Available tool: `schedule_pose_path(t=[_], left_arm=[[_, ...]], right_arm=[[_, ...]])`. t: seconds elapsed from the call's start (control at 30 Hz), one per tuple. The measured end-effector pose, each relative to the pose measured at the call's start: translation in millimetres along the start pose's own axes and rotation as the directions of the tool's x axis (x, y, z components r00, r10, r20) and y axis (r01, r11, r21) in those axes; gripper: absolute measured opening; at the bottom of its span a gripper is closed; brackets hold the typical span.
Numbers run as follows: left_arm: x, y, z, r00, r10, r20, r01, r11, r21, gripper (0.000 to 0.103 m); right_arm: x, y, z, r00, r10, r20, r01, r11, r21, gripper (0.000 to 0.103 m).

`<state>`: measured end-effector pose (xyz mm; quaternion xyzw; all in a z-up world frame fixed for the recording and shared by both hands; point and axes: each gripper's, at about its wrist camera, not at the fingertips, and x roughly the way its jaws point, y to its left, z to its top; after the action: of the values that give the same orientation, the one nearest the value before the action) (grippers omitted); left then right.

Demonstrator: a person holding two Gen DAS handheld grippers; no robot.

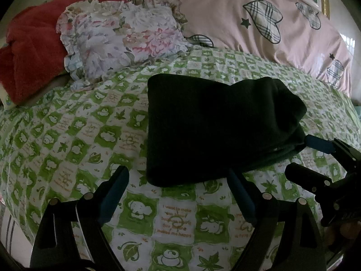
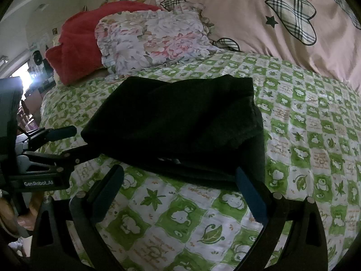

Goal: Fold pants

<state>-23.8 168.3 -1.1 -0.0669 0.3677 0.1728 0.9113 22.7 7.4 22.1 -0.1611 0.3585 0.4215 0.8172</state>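
The black pants lie folded into a thick rectangle on the green-and-white patterned bedsheet. They also show in the right wrist view. My left gripper is open and empty, just in front of the bundle's near edge. My right gripper is open and empty at the bundle's near edge, its right finger beside the cloth. The right gripper shows in the left view at the bundle's right end. The left gripper shows in the right view at the bundle's left corner.
A floral ruffled pillow and a red blanket lie at the back left of the bed. A pink duvet with plaid hearts is piled along the back. The bed's edge drops off at the left.
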Motion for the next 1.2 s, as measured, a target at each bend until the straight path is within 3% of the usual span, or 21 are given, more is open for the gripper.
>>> schedule_pose_path(t=[1.2], left_arm=[[-14,-1,5,0.998,0.030,0.046,-0.030,1.000,-0.005,0.090]], right_arm=[[-9,4,9,0.999,-0.001,0.034,0.002,1.000,-0.017,0.099]])
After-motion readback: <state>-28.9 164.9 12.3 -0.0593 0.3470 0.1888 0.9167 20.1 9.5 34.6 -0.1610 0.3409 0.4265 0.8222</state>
